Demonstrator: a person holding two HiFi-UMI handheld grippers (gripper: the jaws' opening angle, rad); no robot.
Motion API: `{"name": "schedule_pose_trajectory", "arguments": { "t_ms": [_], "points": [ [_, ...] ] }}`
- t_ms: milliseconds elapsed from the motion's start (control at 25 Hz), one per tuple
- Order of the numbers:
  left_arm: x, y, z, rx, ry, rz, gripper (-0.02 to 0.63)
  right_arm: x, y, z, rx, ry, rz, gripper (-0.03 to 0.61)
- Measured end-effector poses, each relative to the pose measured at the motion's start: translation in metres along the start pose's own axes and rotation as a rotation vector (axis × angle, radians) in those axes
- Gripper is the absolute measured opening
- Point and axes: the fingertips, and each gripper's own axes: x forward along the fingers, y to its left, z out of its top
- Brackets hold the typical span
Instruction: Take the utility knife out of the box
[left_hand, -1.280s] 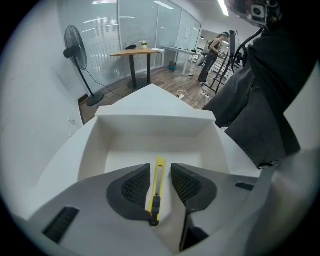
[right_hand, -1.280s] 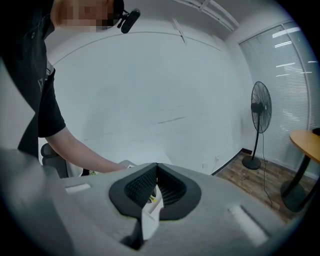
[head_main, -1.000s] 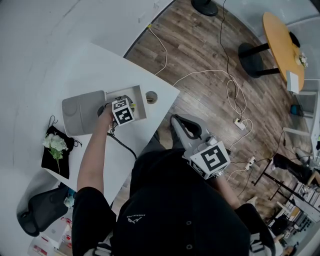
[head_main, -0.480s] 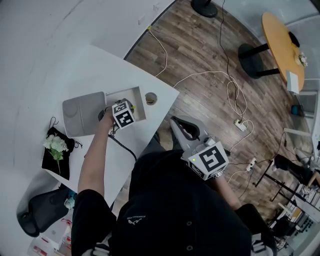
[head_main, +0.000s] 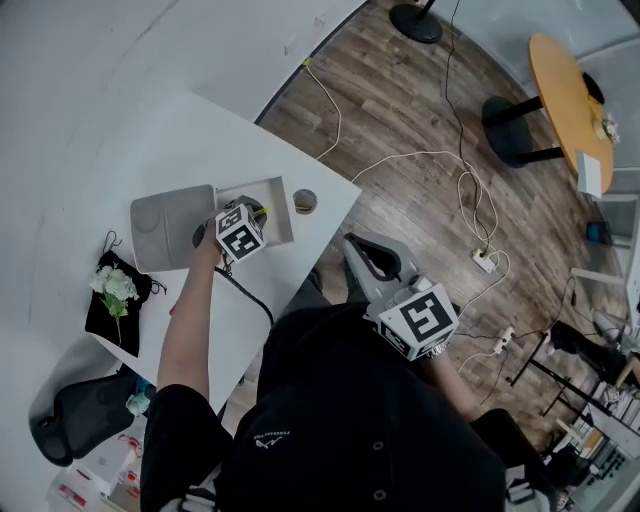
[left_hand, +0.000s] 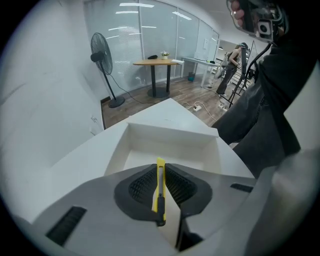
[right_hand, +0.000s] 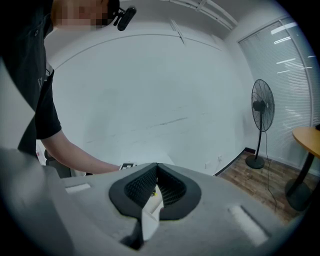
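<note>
Scene: We look down on a white tabletop (head_main: 200, 130) while a person holds one gripper in each hand.
Box: An open white box (left_hand: 170, 137), its grey lid (head_main: 168, 226) folded back, stands near the tabletop's right corner, just beside a round cable hole (head_main: 305, 200).
Utility knife: The yellow utility knife (left_hand: 159, 192) hangs edge-on over the box's bare floor, not lying in it.
Left gripper: The left gripper (left_hand: 160, 170) points steeply down. Its jaws have just been closing and now clamp the knife between the ribbed pads (left_hand: 142, 186).
Why this grip: We judge that pinching the slim body across its flat sides keeps it from twisting on the way out.
Right gripper: The right gripper (right_hand: 156, 170) is clenched on nothing, parked off the table's edge, apparently because this lift needs one hand.
Task stage: The knife seems raised but not yet clear of the box walls.
</note>
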Motion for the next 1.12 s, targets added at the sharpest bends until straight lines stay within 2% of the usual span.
{"name": "schedule_pose_trajectory", "arguments": {
  "t_ms": [520, 880, 1120],
  "points": [
    [-0.044, 0.008, 0.017, -0.199, -0.131, 0.195, 0.049, -0.001, -0.014, 0.008, -0.011, -0.017, 0.119, 0.005],
    [-0.080, 0.004, 0.039, -0.379, -0.278, 0.363, 0.049, -0.009, -0.028, 0.004, -0.009, -0.001, 0.202, 0.005],
    [-0.110, 0.000, 0.061, -0.473, -0.380, 0.488, 0.049, -0.012, -0.033, 0.011, -0.053, 0.004, 0.272, 0.005]
  ]
}}
